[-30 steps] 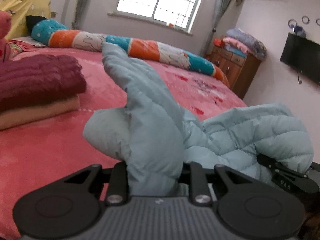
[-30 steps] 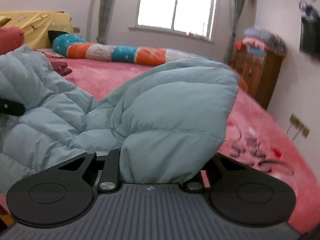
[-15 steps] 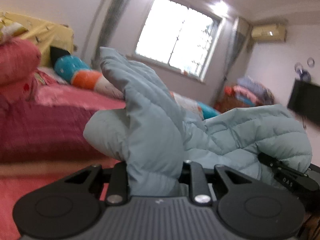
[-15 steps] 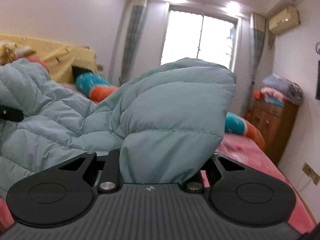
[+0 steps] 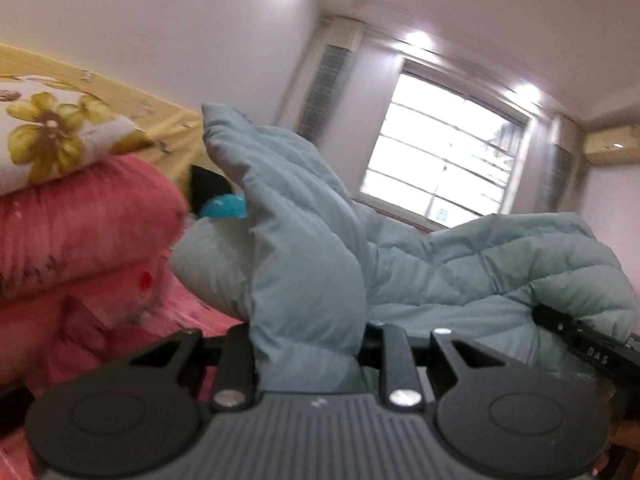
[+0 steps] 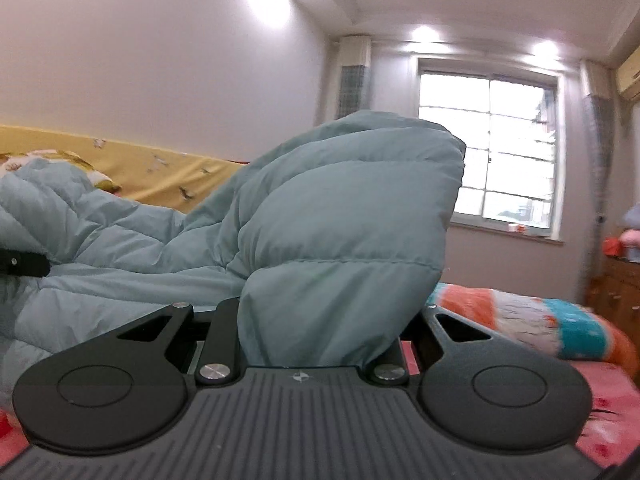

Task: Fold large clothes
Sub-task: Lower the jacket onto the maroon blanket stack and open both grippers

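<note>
A pale blue quilted puffer jacket [image 5: 304, 264] hangs between my two grippers, lifted above the pink bed. My left gripper [image 5: 310, 344] is shut on a bunched fold of it, which rises in front of the lens. My right gripper [image 6: 320, 340] is shut on another thick quilted part of the jacket [image 6: 344, 232]. The right gripper's black finger shows at the right edge of the left wrist view [image 5: 580, 340], clamped on the jacket. The left gripper's finger [image 6: 22, 264] shows at the left edge of the right wrist view. Fabric hides the fingertips of both.
Stacked pink bedding [image 5: 80, 232] with a yellow-flowered pillow [image 5: 48, 132] rises at the left. A long orange, white and teal bolster [image 6: 532, 328] lies on the pink bedspread [image 6: 600, 412]. A window [image 6: 484, 148] and a wooden dresser [image 6: 616, 292] stand behind.
Both grippers have risen with the jacket and tilted upward: the bed surface dropped out of sight, walls, ceiling and window now fill the views. Both grips on the jacket are unchanged.
</note>
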The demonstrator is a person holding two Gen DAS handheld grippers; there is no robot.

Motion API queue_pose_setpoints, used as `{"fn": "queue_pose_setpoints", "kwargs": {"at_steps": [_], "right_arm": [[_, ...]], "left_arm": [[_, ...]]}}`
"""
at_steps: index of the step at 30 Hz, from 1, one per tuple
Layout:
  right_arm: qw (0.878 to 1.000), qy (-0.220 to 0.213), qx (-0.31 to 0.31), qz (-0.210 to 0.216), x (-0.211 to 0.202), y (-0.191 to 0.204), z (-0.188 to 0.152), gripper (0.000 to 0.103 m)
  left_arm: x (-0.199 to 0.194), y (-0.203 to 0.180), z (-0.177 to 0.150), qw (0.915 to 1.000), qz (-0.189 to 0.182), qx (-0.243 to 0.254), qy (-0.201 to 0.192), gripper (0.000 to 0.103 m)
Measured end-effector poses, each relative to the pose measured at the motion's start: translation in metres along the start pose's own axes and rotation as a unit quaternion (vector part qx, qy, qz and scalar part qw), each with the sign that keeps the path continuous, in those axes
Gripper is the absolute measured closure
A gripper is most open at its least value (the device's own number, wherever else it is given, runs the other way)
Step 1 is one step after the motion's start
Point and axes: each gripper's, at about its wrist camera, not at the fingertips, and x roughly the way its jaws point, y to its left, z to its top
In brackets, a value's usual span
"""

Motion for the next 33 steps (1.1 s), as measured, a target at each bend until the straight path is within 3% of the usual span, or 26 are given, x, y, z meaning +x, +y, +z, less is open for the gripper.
{"fn": "queue_pose_setpoints", "kwargs": {"at_steps": [6,13,16,18,20,24,25,29,33], "right_arm": [[0.998,0.030,0.025,0.049,0.119,0.013,-0.019,0.075],[0.986,0.134,0.060,0.083,0.234,0.002,-0.086,0.074],[0.981,0.168,0.053,0.082,0.263,-0.004,-0.110,0.067],[0.980,0.176,0.047,0.078,0.272,-0.011,-0.119,0.058],[0.980,0.182,0.046,0.065,0.276,-0.023,-0.118,0.029],[0.980,0.184,0.065,0.044,0.272,-0.041,-0.120,0.003],[0.980,0.182,0.072,0.039,0.275,-0.042,-0.119,0.003],[0.980,0.174,0.094,0.001,0.258,-0.058,-0.120,0.002],[0.978,0.161,0.128,-0.027,0.217,-0.085,-0.115,0.002]], "left_arm": [[0.055,0.059,0.001,0.9984,0.057,-0.001,0.006,0.078],[0.100,0.115,-0.044,0.9914,0.107,-0.019,0.072,0.077],[0.105,0.131,-0.058,0.9883,0.124,-0.029,0.083,0.071],[0.103,0.137,-0.064,0.9867,0.133,-0.035,0.087,0.067],[0.101,0.141,-0.066,0.9852,0.144,-0.033,0.088,0.058],[0.094,0.152,-0.062,0.9820,0.164,-0.037,0.087,0.043],[0.088,0.151,-0.061,0.9791,0.182,-0.037,0.084,0.032],[0.073,0.153,-0.055,0.9699,0.234,-0.027,0.060,0.011],[0.044,0.144,-0.047,0.9638,0.261,-0.012,0.051,0.010]]}}
